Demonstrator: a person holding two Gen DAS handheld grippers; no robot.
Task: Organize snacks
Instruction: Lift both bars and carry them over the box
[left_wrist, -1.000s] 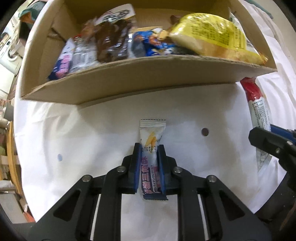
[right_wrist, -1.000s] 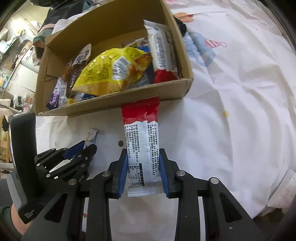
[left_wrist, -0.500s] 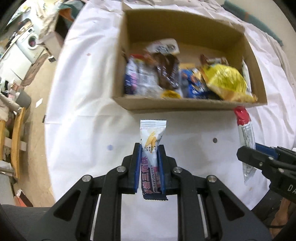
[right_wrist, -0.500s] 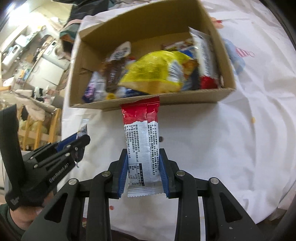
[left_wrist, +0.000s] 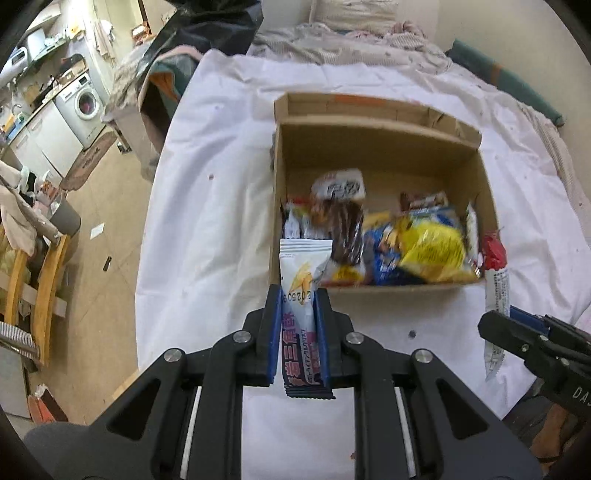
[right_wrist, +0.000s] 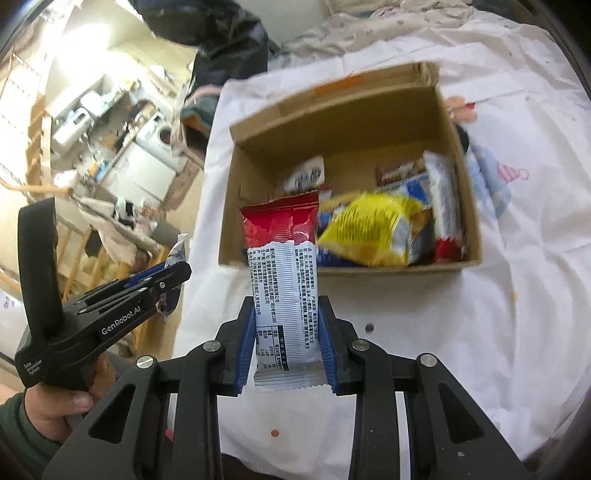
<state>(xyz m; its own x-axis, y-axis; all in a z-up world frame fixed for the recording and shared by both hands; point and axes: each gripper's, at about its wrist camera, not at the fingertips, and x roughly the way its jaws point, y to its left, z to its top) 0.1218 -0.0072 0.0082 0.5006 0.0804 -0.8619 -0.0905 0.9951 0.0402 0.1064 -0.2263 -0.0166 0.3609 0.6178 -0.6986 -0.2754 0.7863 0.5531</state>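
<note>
2 hand-held tools hang above a table draped in a white cloth, each clamped on 1 snack packet. The left tool has its blue pads pinched narrow on a slim white packet printed with a yellow banana and a dark purple lower end; the packet stands upright between the pads, its top edge showing in front of the near left corner of an open cardboard box. The right tool grips a longer wrapper, the red-and-white packet, by its white printed half, with the red end pointing up toward the box's near wall. In the left wrist view that same packet hangs just off the box's near right corner. The box sits on the cloth with its flaps open and already holds a heap of snacks pressed against the near wall: a yellow bag, a brown chocolate wrapper, blue packets and 1 white-and-red bar leaning on the right wall. A hand in a dark green sleeve holds the left tool's handle. A washing machine stands in the room behind.
</note>
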